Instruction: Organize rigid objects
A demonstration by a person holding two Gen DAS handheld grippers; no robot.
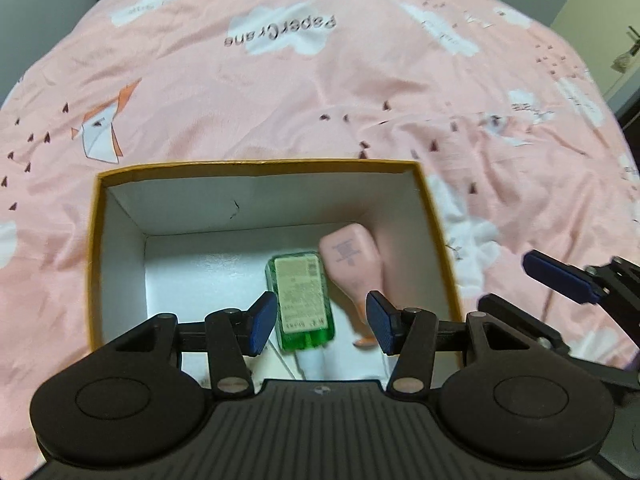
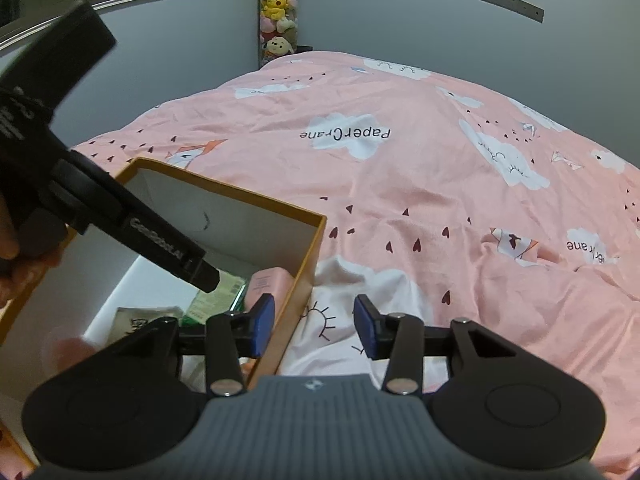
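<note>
My left hand-held gripper (image 1: 322, 326): spread wide over the box, pinching nothing; the green bottle lies between its blue pads.
My right hand-held gripper (image 2: 314, 328): spread too, empty, straddling the box's right wall.
Box (image 1: 256, 168): open, orange-rimmed, white inside, resting on the bed.
Green bottle (image 1: 302, 300): flat on the box floor, label up.
Pink bottle (image 1: 352, 264): just beside the green one, leaning towards the right wall.
Bed (image 1: 280, 100): pink cloud-print cover.
</note>
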